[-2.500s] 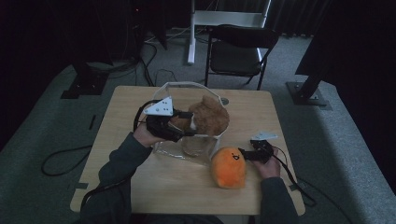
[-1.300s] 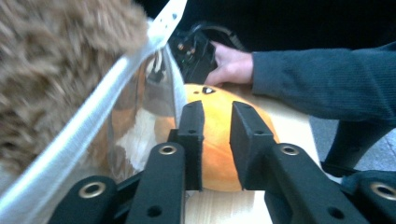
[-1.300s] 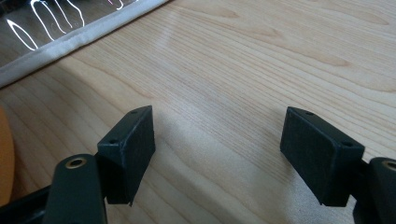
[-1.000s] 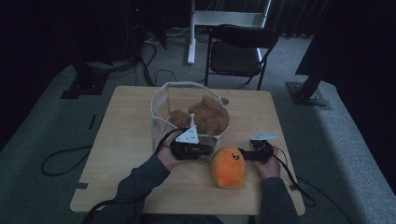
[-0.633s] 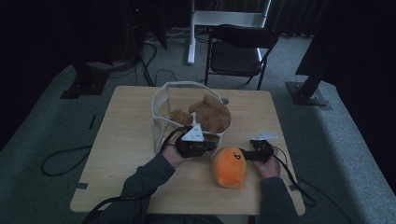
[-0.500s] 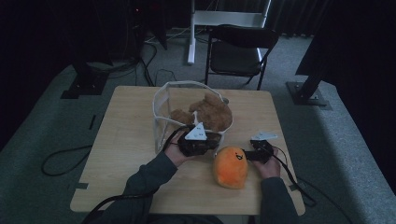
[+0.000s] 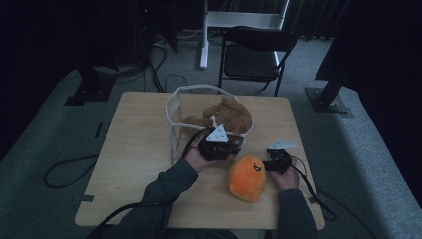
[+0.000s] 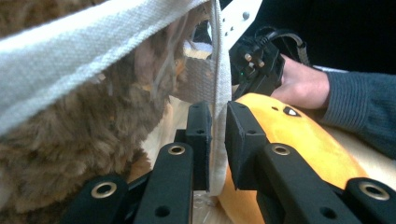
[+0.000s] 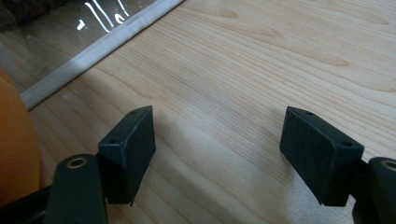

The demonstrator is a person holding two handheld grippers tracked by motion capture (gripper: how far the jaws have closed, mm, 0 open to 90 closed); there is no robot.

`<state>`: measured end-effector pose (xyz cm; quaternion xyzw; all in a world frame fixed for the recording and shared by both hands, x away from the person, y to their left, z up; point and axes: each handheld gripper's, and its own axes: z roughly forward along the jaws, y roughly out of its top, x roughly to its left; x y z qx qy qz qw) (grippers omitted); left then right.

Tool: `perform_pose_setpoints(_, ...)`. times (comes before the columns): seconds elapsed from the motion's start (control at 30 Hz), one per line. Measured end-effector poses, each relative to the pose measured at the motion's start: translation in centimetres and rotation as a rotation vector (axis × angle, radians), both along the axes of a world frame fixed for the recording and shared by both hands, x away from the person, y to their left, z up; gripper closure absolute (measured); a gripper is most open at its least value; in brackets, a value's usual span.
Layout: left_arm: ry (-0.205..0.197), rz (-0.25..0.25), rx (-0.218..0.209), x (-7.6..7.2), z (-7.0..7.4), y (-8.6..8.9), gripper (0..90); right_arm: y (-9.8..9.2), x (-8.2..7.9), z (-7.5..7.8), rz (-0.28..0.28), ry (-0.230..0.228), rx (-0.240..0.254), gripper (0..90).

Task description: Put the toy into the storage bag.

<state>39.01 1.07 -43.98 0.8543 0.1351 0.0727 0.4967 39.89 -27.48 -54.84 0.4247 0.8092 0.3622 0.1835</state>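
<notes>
Transparent plastic forms the walls of the bag (image 7: 185, 119), which stands upright on the desk (image 7: 134, 164) with its mouth open and a white fabric trim (image 8: 219, 70) running along its edges. A brown plush toy (image 7: 226, 115) lies inside the bag. The left hand-held gripper (image 8: 216, 140) is at the near right corner of the bag, with a vertical strip of the trim between its two black jaws; the jaws stand close together and have just been opening slightly, and a narrow gap is visible on each side of the strip, so the grasp is released. An orange plush toy (image 7: 246, 178) with a small face rests on the desk just right of the bag and near the front edge. The right hand-held gripper (image 9: 217, 149) sits immediately right of the orange toy, low over the bare wood, jaws spread wide and holding nothing. Behind the desk stands a dark folding chair (image 7: 254, 55) on grey carpet.
</notes>
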Motion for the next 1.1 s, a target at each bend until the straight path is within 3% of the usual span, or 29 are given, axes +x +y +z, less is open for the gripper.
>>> perform_pose_setpoints(0.23, 0.030, 0.000, -0.001, 0.5, 0.1, -0.8, 73.2, 0.0, 0.0, 0.0, 0.000, 0.000, -0.002, 25.6)
perform_pose_setpoints(0.6, 0.099, -0.062, -0.035, -0.7, 0.0, -0.6, 55.7, 0.0, 0.0, 0.0, 0.000, 0.000, 0.000, 25.6)
perform_pose_setpoints(0.9, 0.125, -0.091, -0.024, -1.7, -0.4, -1.2, 46.1, 0.0, 0.0, 0.0, 0.000, -0.001, -0.001, 25.6)
perform_pose_setpoints(1.1, 0.139, -0.091, 0.006, -2.3, -1.2, -1.5, 42.6, 0.0, 0.0, 0.0, 0.000, -0.002, -0.001, 25.6)
